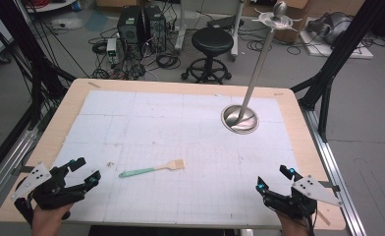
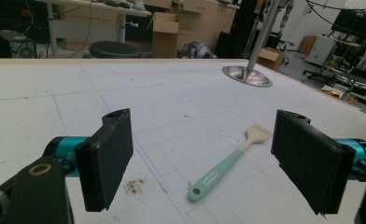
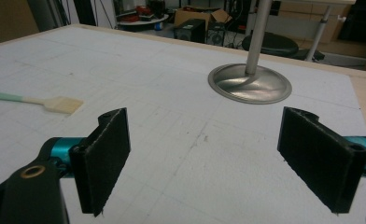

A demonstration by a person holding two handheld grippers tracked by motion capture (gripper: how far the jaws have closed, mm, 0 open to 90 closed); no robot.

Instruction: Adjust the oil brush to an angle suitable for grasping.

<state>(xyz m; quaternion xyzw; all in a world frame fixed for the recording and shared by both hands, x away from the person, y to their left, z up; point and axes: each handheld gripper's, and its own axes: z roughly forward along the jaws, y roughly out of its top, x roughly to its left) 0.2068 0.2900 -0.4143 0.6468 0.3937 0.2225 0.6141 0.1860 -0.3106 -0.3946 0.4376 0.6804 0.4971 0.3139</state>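
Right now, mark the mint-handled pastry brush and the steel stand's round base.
mint-handled pastry brush (image 2: pixel 217 173): left gripper view, middle of its handle.
steel stand's round base (image 3: pixel 265 87): right gripper view, bare dish surface.

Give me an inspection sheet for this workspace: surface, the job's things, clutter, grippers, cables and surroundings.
Surface: table with a white gridded mat; a small dark smudge near the left gripper.
Job's things: brush with a green handle, lying flat near the middle of the mat, bristles toward the right, untouched.
Clutter: metal stand, round base on the mat's far right, pole upright.
Grippers: left gripper open, empty, at the near left corner; right gripper open, empty, at the near right corner.
Cables: tangled on the floor beyond the table; nothing seen on the mat.
Surroundings: black stool, computer towers, boxes, black frame legs at both sides.
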